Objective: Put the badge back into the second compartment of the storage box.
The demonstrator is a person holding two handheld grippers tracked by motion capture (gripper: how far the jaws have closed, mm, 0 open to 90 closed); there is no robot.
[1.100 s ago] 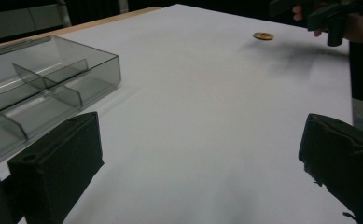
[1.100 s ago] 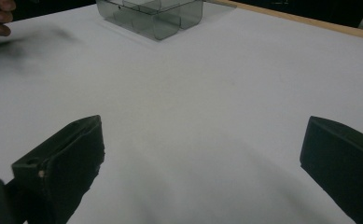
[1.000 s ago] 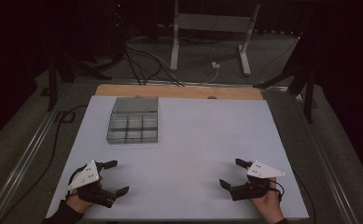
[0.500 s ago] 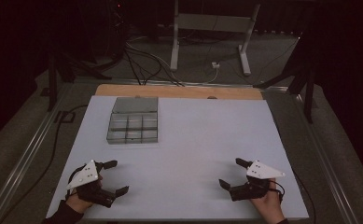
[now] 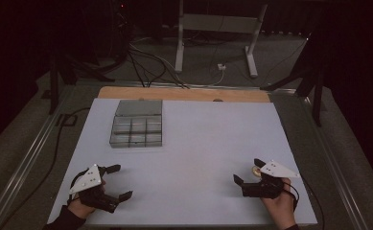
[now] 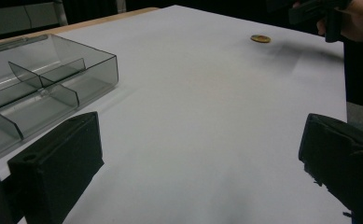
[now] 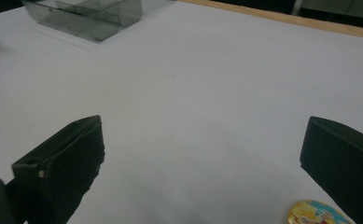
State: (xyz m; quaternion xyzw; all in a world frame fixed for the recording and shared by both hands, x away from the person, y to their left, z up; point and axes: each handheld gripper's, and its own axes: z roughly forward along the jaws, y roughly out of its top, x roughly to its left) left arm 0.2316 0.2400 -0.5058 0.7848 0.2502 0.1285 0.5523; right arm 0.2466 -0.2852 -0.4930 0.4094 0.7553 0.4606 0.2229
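Dim room; white tabletop [image 5: 198, 143] with wooden far edge; behind it grey floor [image 5: 213, 52], tangled cables [image 5: 145, 62], metal stand legs [image 5: 215, 28].

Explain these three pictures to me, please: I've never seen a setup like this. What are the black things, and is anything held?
A person sits at a white table holding a hand-operated two-jaw gripper in each hand: the left gripper and the right gripper. The high view looks down from above. Each gripper view comes from a camera riding on that gripper; the black blocks at the bottom are its own jaws. On the table lie a clear compartment box and a small round gold-coloured disc beside the right gripper. Both grippers are open; nothing is held.
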